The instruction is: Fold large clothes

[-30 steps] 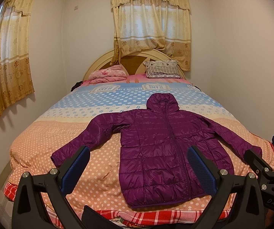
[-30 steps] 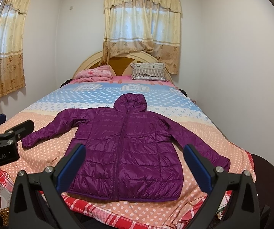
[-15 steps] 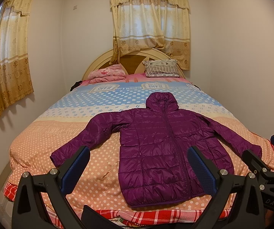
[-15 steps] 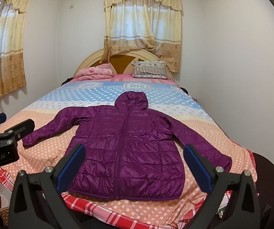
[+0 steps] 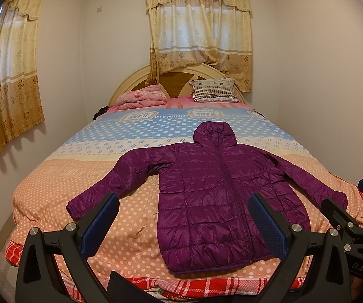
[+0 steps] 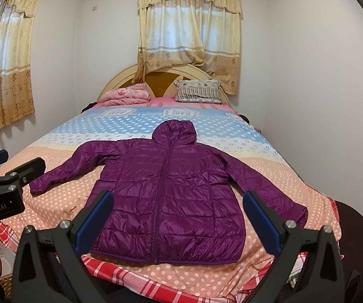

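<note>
A purple hooded puffer jacket (image 5: pixel 214 192) (image 6: pixel 171 197) lies flat and zipped on the bed, front up, both sleeves spread outward and the hood pointing at the headboard. My left gripper (image 5: pixel 184 219) hovers open above the bed's foot, short of the jacket's hem and left sleeve cuff. My right gripper (image 6: pixel 179 214) is also open, held over the hem, with nothing between its blue pads. Each gripper appears at the edge of the other's view: the right one (image 5: pixel 353 214), the left one (image 6: pixel 7 166).
The bed (image 5: pixel 62 176) has a polka-dot cover in peach, cream and blue, with a red plaid sheet (image 6: pixel 121 275) at its foot. A pink folded blanket (image 5: pixel 141 97) and a striped pillow (image 5: pixel 213 91) sit by the headboard. Walls close in on both sides; curtains hang behind.
Both grippers have drifted slightly, so the jacket sits marginally differently in view. Nothing was grasped and the jacket has not moved.
</note>
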`<state>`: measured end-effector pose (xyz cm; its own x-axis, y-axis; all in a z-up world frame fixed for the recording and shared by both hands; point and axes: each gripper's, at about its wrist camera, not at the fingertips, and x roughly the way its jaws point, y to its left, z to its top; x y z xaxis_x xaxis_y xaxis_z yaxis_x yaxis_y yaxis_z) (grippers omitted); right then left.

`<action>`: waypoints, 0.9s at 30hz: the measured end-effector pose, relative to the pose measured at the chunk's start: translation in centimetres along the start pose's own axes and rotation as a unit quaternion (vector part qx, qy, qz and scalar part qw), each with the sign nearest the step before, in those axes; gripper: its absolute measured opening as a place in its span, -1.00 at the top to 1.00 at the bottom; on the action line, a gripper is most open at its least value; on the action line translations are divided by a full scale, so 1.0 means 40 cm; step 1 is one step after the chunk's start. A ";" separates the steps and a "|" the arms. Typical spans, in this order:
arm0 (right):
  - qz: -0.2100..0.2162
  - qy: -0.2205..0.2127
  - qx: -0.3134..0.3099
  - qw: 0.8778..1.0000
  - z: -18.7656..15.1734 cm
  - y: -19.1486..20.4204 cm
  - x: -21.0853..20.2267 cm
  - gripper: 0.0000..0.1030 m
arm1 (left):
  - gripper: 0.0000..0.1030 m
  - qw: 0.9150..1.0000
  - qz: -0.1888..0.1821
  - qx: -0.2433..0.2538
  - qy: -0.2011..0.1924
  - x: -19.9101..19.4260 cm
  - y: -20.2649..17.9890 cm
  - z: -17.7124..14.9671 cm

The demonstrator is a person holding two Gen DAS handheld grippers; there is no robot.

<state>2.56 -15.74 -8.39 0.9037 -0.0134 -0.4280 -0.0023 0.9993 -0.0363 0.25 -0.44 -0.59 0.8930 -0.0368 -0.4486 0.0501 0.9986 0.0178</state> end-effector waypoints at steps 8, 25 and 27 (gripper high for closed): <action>0.001 0.001 0.001 1.000 -0.003 0.000 0.002 -1.00 | -0.98 1.000 0.000 0.000 0.000 0.000 0.000 0.000; 0.003 0.009 0.003 1.000 -0.014 0.003 0.015 -1.00 | -0.98 1.000 -0.003 -0.002 0.009 0.012 0.000 -0.019; 0.002 0.016 0.006 1.000 -0.016 -0.009 0.033 -1.00 | -0.98 1.000 -0.011 -0.005 0.020 0.035 0.005 -0.024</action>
<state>3.48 -16.15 -9.52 0.8897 -0.0109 -0.4565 -0.0005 0.9997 -0.0249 1.07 -0.23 -2.05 0.8733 -0.0574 -0.4838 0.0646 0.9979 -0.0017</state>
